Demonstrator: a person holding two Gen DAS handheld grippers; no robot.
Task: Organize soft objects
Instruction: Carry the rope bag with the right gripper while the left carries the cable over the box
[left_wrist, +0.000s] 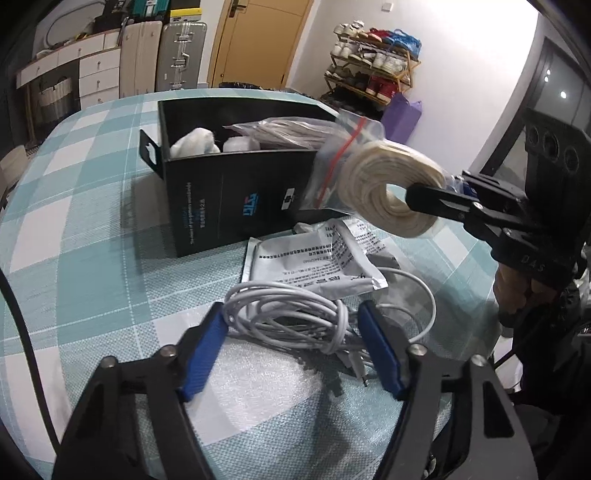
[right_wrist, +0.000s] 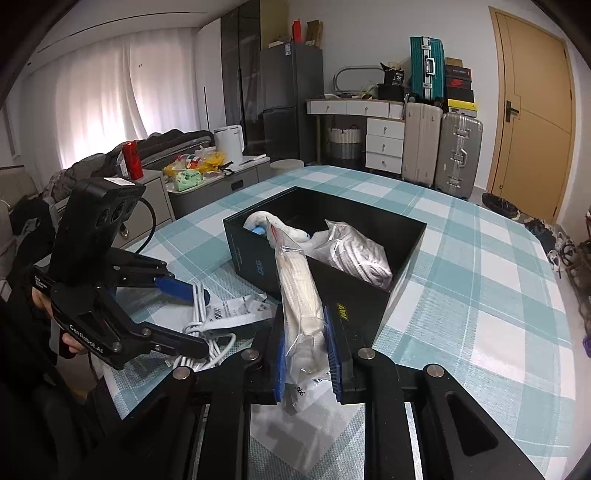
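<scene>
1. Right gripper (right_wrist: 306, 350): blue pads pressed tight on a clear zip bag (right_wrist: 301, 295) holding a coil of cream cord. Bag is off the table, its top leaning against the near wall of the black box (right_wrist: 369, 295).
2. Left-wrist view shows the same bag (left_wrist: 384, 188) in the air, just right of the box (left_wrist: 236, 206), red zip strip visible.
3. Left gripper (left_wrist: 291, 343): jaws half spread, straddling a bundle of white cable (left_wrist: 295, 317) on the table. Whether the pads press on the cable I cannot tell.
4. Box sits open on the checked tablecloth (right_wrist: 480, 295); inside are a white cloth (right_wrist: 266, 221) and a bagged grey cord (right_wrist: 354, 254).
5. A printed foil pouch (left_wrist: 314, 258) lies flat between box and cable, partly on the cable.
</scene>
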